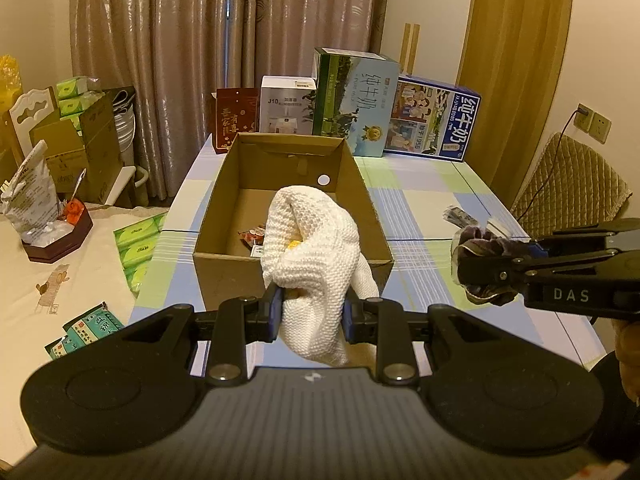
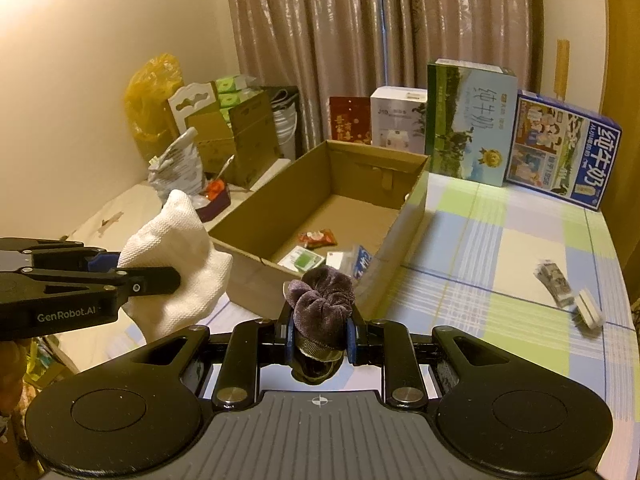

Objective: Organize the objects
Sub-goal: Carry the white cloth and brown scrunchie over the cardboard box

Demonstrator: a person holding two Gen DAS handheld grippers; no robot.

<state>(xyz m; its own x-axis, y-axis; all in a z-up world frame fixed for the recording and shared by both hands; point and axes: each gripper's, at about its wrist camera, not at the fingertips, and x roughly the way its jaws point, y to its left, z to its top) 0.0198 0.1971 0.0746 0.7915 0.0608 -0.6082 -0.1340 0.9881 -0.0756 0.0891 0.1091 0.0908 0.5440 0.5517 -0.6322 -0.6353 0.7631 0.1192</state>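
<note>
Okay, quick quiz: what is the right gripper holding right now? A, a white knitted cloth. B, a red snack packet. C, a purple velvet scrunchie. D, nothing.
C: the right gripper is shut on the purple velvet scrunchie, while the white knitted cloth is in the left gripper.

Right tool [image 2: 319, 338] clamps purple velvet scrunchie [image 2: 323, 300]; left tool [image 2: 170, 276] grips white cloth [image 2: 176, 276] beside cardboard box [image 2: 400, 224].

Blurred small packets [image 2: 554, 282] on tablecloth [image 2: 500, 248]

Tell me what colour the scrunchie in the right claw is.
Dark purple velvet scrunchie; clearest in the right wrist view.
</note>
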